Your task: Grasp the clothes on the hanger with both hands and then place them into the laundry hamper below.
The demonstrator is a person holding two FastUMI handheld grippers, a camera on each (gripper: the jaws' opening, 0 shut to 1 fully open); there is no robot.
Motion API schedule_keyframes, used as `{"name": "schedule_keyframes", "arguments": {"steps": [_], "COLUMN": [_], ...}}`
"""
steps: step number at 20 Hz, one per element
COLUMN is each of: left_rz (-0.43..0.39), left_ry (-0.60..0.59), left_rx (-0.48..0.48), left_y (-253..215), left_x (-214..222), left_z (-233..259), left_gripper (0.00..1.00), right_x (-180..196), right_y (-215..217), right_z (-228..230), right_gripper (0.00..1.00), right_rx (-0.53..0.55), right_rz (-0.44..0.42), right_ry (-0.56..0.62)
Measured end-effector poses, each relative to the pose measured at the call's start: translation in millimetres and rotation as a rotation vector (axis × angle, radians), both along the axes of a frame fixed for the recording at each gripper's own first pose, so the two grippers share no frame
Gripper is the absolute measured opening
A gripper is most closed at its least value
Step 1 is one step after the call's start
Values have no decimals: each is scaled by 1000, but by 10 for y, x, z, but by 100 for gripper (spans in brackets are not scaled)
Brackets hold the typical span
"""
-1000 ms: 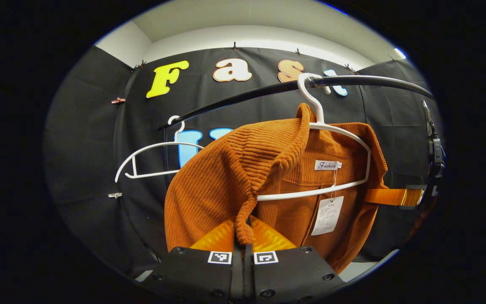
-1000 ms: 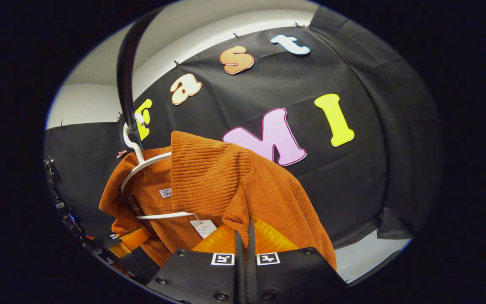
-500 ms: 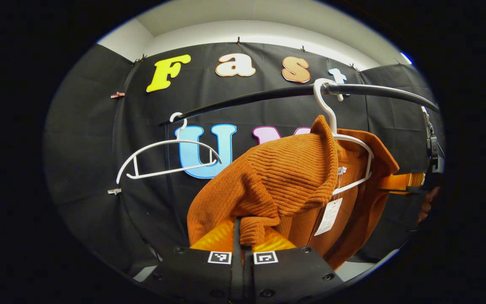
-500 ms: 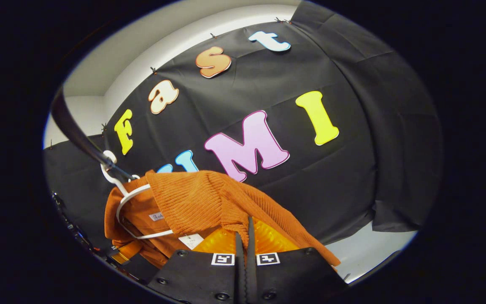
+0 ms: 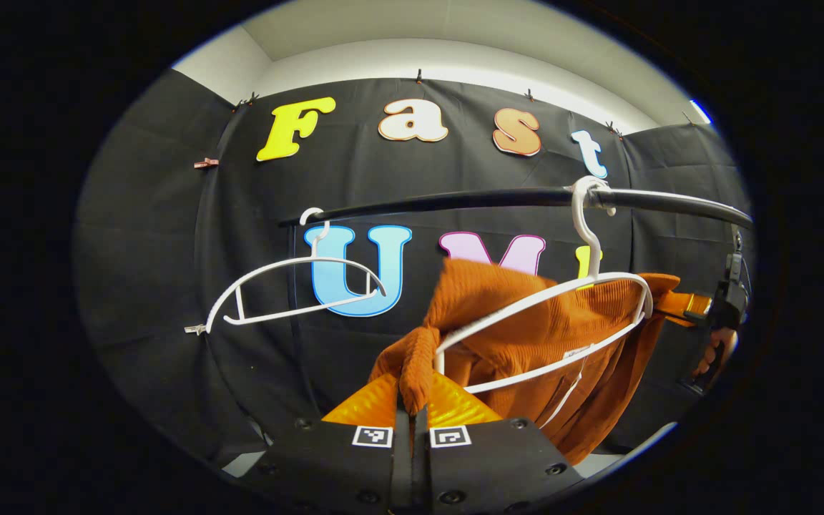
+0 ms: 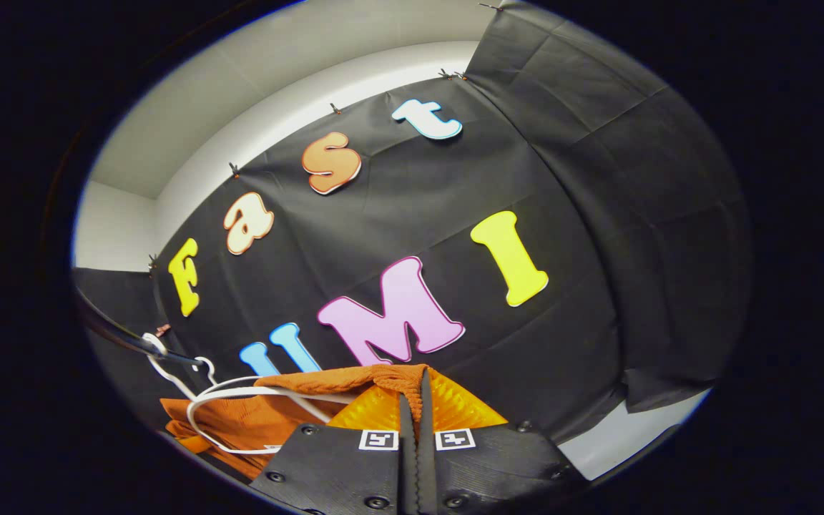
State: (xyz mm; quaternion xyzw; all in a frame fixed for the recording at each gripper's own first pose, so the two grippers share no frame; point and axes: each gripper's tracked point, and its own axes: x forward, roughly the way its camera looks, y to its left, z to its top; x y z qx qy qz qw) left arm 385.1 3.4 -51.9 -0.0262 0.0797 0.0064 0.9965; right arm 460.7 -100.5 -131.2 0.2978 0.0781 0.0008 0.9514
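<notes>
An orange ribbed knit garment hangs slack in front of me, its shoulders pulled off the white hanger, which still hooks on the black rail. My left gripper is shut on one bunched shoulder of the garment. In the right gripper view, my right gripper is shut on the other shoulder of the garment, beside the white hanger. Farther off at the right of the left gripper view, the right gripper and a hand holding it show against the cloth.
A second, bare white hanger hangs on the same rail to the left. The black cloth wall stands close behind, with a strip of white wall below it.
Both grippers have pulled the garment's shoulders down and off the hanger. The hanger's arms, covered before, now stand bare above the cloth, and the rail sits farther off in the right gripper view.
</notes>
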Motion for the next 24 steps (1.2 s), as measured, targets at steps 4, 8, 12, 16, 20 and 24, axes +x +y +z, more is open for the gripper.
{"name": "schedule_keyframes", "arguments": {"steps": [4, 8, 12, 16, 20, 24], "left_rz": [9, 45, 76, 38, -66, -142], "left_ry": [22, 69, 128, 177, 159, 87], "left_rx": [3, -3, -35, -33, -51, -112], "left_y": [111, 280, 485, 382, -48, -456], "left_x": [33, -48, -194, -389, -520, -617], "left_z": [-144, -501, -938, -1354, -1337, -1024], "left_gripper": [5, 5, 5, 5, 5, 5], "right_x": [-73, -400, -767, -1176, -1495, -1825], "right_y": [225, 684, 1092, 1593, 2063, 2402], "right_z": [-519, -826, -879, -769, -490, -145], "right_gripper": [4, 4, 4, 5, 4, 4], "right_rx": [29, 81, 147, 180, 220, 231], "right_rz": [52, 166, 281, 451, 587, 723], "right_ry": [89, 126, 142, 99, 61, -13]}}
